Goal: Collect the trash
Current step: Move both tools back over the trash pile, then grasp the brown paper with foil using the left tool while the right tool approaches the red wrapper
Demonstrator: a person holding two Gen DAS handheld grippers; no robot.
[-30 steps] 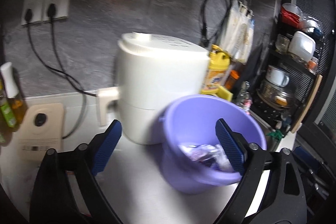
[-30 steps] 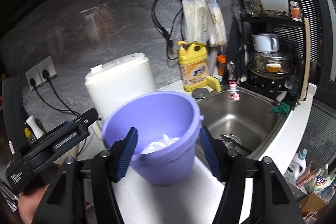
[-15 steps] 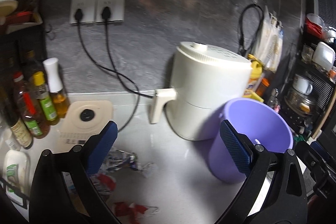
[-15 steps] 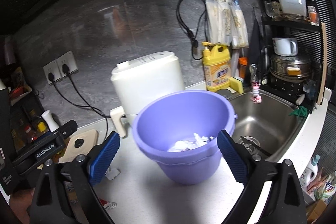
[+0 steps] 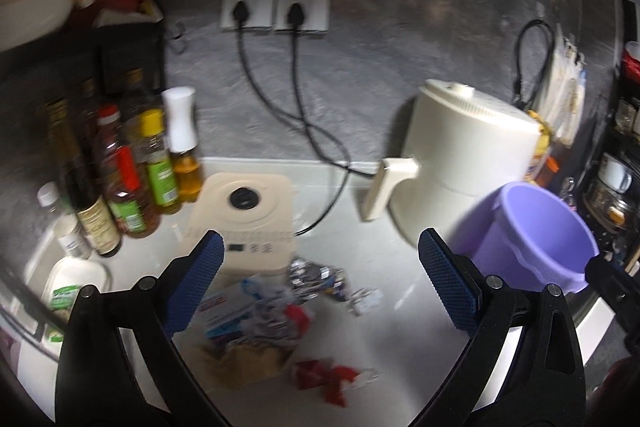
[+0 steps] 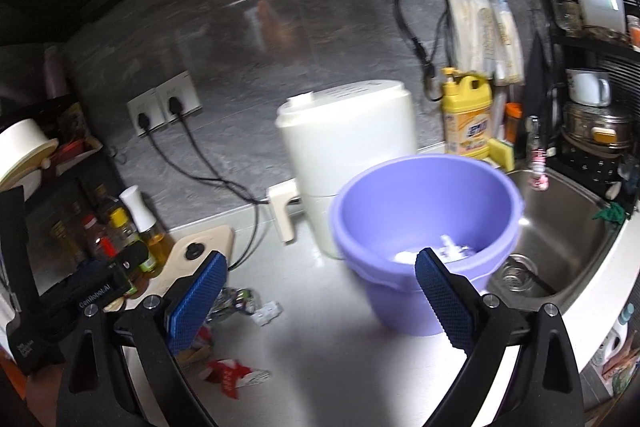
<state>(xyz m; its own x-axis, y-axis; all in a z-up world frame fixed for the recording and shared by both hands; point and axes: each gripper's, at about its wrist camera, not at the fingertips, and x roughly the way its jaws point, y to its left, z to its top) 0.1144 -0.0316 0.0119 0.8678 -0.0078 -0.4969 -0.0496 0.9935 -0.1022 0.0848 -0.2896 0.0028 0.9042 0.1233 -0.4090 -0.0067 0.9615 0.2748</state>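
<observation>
A purple bucket (image 6: 428, 215) stands on the white counter with white crumpled trash (image 6: 436, 251) inside; it also shows at the right of the left wrist view (image 5: 532, 227). Loose trash lies on the counter: a silver foil wrapper (image 5: 316, 273), a blue-and-white packet (image 5: 236, 311), a brown paper piece (image 5: 244, 361) and a red wrapper (image 5: 324, 381), which also shows in the right wrist view (image 6: 232, 373). My left gripper (image 5: 320, 287) is open and empty above the trash pile. My right gripper (image 6: 316, 303) is open and empty in front of the bucket.
A white appliance (image 5: 460, 163) stands behind the bucket, cords running to wall sockets (image 5: 276, 7). Sauce bottles (image 5: 132, 171) line the left. A beige board (image 5: 244, 219) lies by them. A sink (image 6: 560, 239) and yellow detergent bottle (image 6: 468, 119) are to the right.
My left gripper has swung left, away from the bucket, and now faces the trash pile. My right gripper has pulled back and turned left, with its jaws spread wider.
</observation>
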